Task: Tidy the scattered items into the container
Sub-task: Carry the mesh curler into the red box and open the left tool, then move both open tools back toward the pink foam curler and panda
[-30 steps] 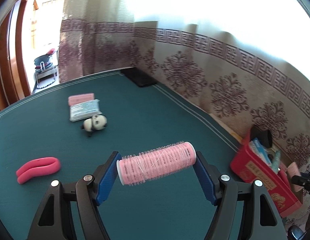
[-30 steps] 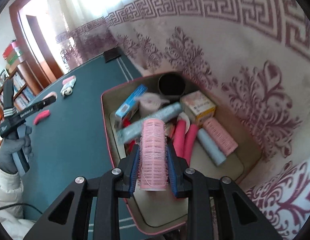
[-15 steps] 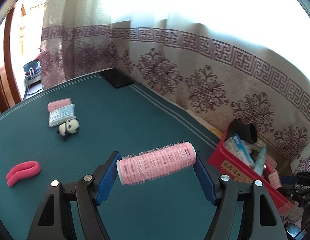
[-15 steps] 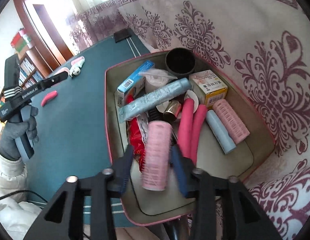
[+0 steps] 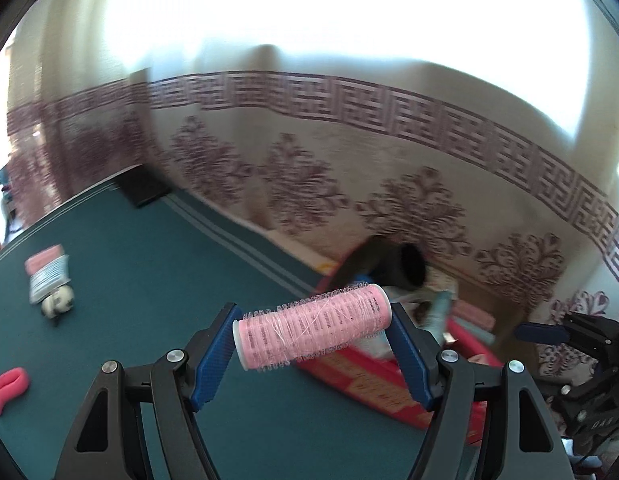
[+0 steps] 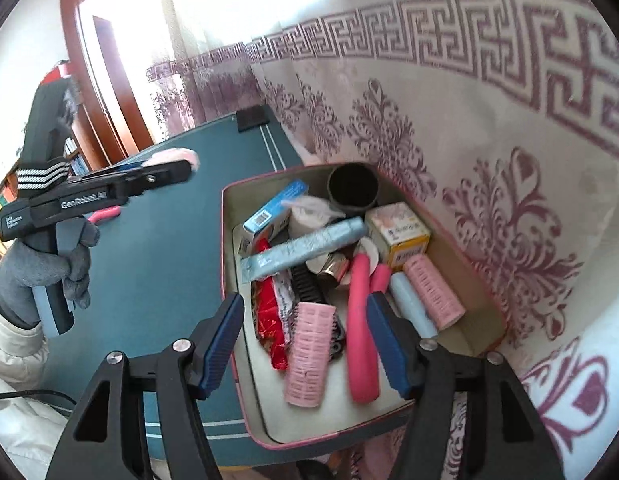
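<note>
The left tongs (image 5: pixel 313 354), filling the bottom of the left wrist view, have black angular arms with triangular cut-outs, round silver screws at the joints and ribbed blue pads (image 5: pixel 215 354) on the inner faces. The right tongs (image 6: pixel 305 344), at the bottom of the right wrist view, are built the same way, black with silver screws and blue pads. At the left of that view, the other tool's black body carries white "GenRobot.AI" lettering, white stripes and a pale blue-grey handle. The hand (image 6: pixel 49 268) wears a grey knit glove, with a cream padded sleeve (image 6: pixel 13 344) below it. A thin black cable runs along the lower left.
</note>
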`<state>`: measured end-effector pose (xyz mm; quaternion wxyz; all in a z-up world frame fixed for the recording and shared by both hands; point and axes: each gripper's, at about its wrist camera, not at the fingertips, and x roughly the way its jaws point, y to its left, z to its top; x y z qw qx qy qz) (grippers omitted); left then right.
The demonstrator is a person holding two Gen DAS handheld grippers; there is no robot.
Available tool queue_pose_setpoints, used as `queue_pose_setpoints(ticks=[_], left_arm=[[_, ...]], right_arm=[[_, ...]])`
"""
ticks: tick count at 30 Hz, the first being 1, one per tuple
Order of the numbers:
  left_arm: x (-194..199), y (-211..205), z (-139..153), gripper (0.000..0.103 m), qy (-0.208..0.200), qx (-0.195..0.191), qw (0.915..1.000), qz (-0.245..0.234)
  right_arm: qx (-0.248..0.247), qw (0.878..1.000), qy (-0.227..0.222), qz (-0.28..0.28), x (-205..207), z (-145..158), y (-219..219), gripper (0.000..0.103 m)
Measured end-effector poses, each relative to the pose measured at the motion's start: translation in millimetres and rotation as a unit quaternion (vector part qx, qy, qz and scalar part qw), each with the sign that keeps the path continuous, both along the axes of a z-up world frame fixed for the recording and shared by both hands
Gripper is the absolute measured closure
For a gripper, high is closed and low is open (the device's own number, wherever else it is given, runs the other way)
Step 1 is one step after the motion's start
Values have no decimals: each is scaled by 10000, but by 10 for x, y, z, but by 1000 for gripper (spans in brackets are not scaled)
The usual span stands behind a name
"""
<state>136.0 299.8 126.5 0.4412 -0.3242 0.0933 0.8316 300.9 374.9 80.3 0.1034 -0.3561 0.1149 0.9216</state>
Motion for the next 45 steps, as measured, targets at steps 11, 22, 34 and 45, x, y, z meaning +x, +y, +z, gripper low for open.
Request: queue_pose_setpoints(ticks=[11, 22, 34, 45], left_arm=[[590, 865, 25, 26, 74, -182, 9911, -1319], [446, 712, 74, 17, 7, -98, 9951, -984], [-24, -64, -12, 17, -262, 121, 9995, 118], [-346, -903, -157, 17, -428, 116, 9930, 1096]], right_arm=[[217, 9997, 122, 19, 111, -46, 22, 32], [141, 9995, 278, 53, 85, -23, -12, 29], [104, 9978, 407, 509, -251, 48, -344, 24], [-216, 9907, 447, 1268, -735, 54, -870, 22]])
